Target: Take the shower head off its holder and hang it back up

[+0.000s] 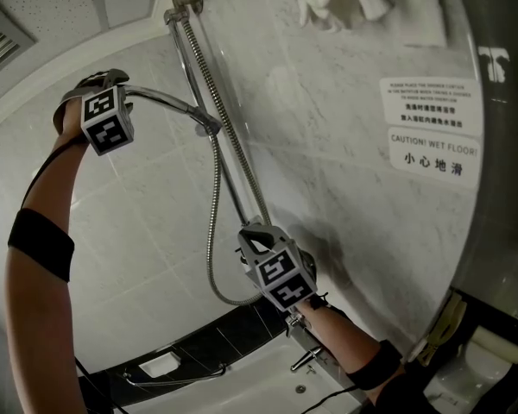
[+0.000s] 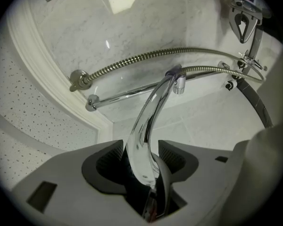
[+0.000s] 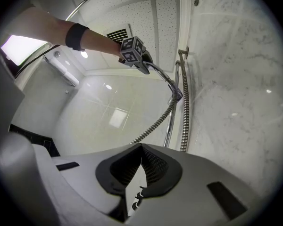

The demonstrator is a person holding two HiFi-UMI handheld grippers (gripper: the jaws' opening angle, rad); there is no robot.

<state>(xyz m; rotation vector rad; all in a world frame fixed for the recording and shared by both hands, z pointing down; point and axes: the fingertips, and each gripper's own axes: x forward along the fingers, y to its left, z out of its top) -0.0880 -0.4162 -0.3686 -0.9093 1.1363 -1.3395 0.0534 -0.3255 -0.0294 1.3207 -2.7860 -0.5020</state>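
Marble wall [image 1: 328, 197], caution sign [image 1: 433, 152], shower head [image 1: 167, 101]

Wet-floor sign [image 1: 433, 152] on marble wall [image 1: 328, 145]; ceiling vent [image 1: 2, 40]; tap [image 1: 304, 358] below.

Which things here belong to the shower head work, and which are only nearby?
Belonging to the job:
- shower head, gripped by the left gripper
- holder on the rail
- hose

Only nearby:
- right gripper, shut on nothing
- wet floor sign
- tap
- ceiling vent
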